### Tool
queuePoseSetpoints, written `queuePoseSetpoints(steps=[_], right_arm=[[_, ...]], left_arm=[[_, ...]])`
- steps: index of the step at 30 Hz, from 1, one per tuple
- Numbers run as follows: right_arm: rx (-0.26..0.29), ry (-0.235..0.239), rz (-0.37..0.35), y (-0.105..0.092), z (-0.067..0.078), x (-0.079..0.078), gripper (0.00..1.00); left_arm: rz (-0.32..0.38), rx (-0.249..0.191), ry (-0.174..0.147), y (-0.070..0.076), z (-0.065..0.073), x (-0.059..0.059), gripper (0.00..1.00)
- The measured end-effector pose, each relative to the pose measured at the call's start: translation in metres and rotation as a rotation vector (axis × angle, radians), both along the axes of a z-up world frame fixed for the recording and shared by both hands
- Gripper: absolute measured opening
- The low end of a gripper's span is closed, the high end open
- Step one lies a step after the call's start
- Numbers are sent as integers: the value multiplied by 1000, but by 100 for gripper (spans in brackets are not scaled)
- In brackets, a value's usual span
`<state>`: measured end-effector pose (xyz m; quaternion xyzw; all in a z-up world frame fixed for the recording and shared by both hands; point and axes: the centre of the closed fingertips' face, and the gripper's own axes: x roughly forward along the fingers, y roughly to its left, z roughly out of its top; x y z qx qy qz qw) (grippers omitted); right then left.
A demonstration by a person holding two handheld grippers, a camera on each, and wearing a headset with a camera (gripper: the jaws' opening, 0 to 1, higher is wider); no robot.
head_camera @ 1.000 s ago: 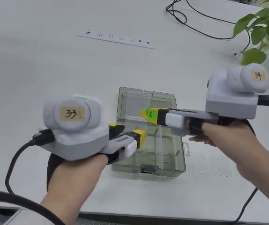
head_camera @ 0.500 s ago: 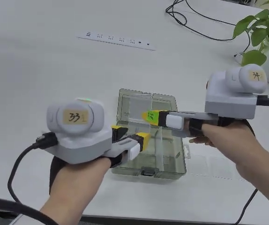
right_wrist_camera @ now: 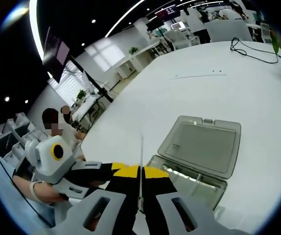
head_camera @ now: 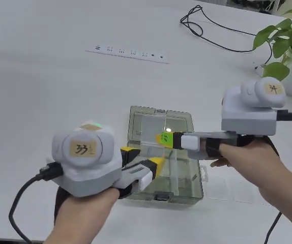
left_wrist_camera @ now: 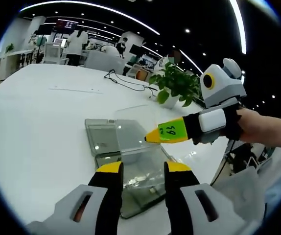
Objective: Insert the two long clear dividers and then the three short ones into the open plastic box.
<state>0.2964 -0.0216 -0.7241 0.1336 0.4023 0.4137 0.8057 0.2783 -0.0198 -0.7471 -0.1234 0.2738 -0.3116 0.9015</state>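
The white table [head_camera: 44, 101] takes up most of the head view, with a plant [head_camera: 288, 35] at the upper right edge, a black cable [head_camera: 212, 30] coiled beside it, and a power strip [head_camera: 128, 52] lying across the upper middle.

The open plastic box [head_camera: 186, 184] sits at centre frame, its lid [head_camera: 179, 114] folded back toward the top.

The left gripper [head_camera: 142, 156] is at the lower left with its jaws apart and nothing between them, pointed at the box's near left corner. The right gripper [head_camera: 161, 138] reaches in from the right, jaws together on a clear divider [left_wrist_camera: 130, 129], which hangs upright over the box's tray. In the right gripper view it is only a thin line rising from the yellow tips.

By my reading the task is early: this piece is not yet seated. A faint upright line inside the tray may be a divider already in (the clear plastic makes it too hard to tell). Faint clear pieces lie on the table right of the box, presumably the rest.
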Motion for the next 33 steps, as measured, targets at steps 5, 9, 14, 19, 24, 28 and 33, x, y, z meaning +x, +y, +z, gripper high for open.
queuePoseSetpoints(steps=[5,9,14,19,24,28,33], right_arm=[[-15,3,-30,-3,0,-1,1],[-7,35,-80,-6,0,2,1],[-42,79,-116,-9,-6,2,2],[-68,117,-142,-12,-10,6,2],[-103,178,-156,-12,-18,3,2],[-128,236,-173,-12,-23,-1,2],[-171,347,-232,-18,-35,0,2]], left_arm=[[-68,12,-33,0,-1,-1,46],[-132,30,-88,4,0,-3,56],[-230,102,-138,13,-6,-4,73],[-321,161,-243,19,-4,-4,97],[-452,230,-298,18,-11,-10,100],[-480,239,-304,19,-15,-10,100],[-475,208,-296,22,-18,-9,100]])
